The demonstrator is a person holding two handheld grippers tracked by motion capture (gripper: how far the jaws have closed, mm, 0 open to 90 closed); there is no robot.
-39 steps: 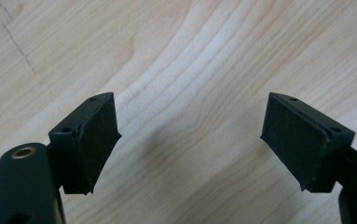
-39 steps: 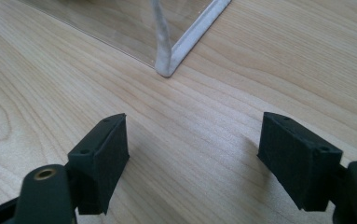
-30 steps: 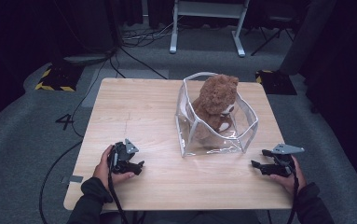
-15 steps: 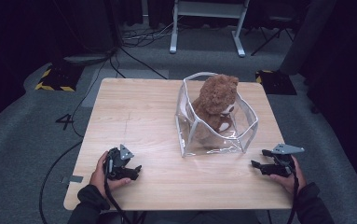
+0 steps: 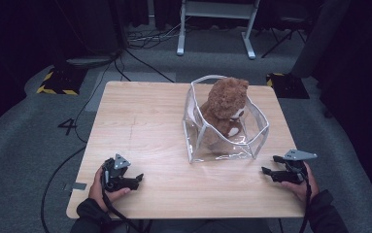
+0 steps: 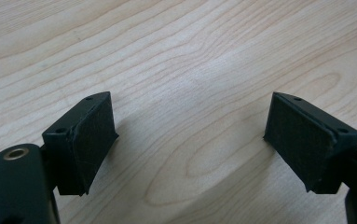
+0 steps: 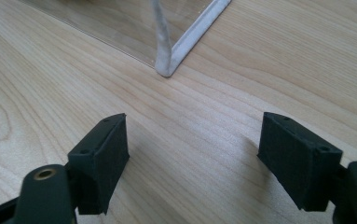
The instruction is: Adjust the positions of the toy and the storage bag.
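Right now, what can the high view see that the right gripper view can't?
The high view alone takes in the brown teddy bear sitting inside the clear bag, the left gripper and both hands. The right gripper view alone gives a close look at the right gripper, its jaws standing wide apart with nothing between them, above bare wood. Both show the wooden table and a white-edged corner of the bag.

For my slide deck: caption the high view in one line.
Teddy bear sits in a clear bag on the table; left gripper and right gripper rest open nearby.
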